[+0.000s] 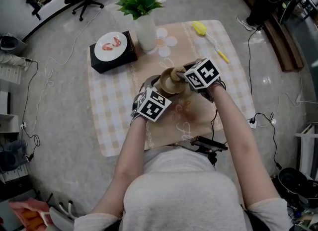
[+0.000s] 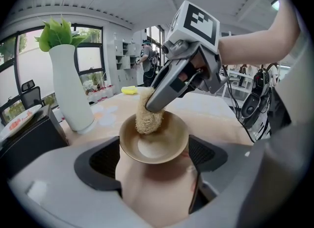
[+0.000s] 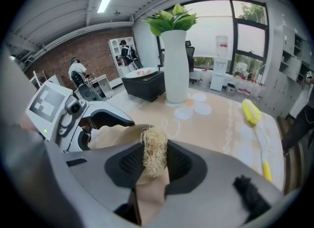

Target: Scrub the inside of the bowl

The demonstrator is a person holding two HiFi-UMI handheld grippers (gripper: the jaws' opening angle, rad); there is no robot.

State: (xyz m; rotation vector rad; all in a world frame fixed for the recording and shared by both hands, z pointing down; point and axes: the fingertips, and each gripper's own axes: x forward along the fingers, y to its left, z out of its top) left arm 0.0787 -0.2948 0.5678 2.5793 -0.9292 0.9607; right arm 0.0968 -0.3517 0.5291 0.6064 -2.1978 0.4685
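**Mid-scrub: scrubber on bowl's far inner wall**

L gripper (image 2: 154,159): fingers partway closed, clamped on the tan bowl (image 2: 154,141) from both sides, rim against the pads, bowl's mouth tipped up toward the camera. Head view puts it over the middle of the checked-cloth surface (image 1: 114,120), in front of the white vase (image 1: 146,31). Can't tell if the bowl's foot rests on the cloth or is lifted.

R gripper (image 3: 154,162): fingers nearly together, pinching a straw-coloured fibre scrubber (image 2: 146,116). The scrubber's free end presses the inner wall at the far-left side, just under the rim.

Progress, as a judgement: scrubbing has begun and isn't finished. Contact is on one patch of wall only. Bottom and near wall show bare, no suds or dirt visible, so can't say what's already clean. Left to do, prob.: work round the rest of the wall, then the bottom, w/ L gripper holding the bowl steady.
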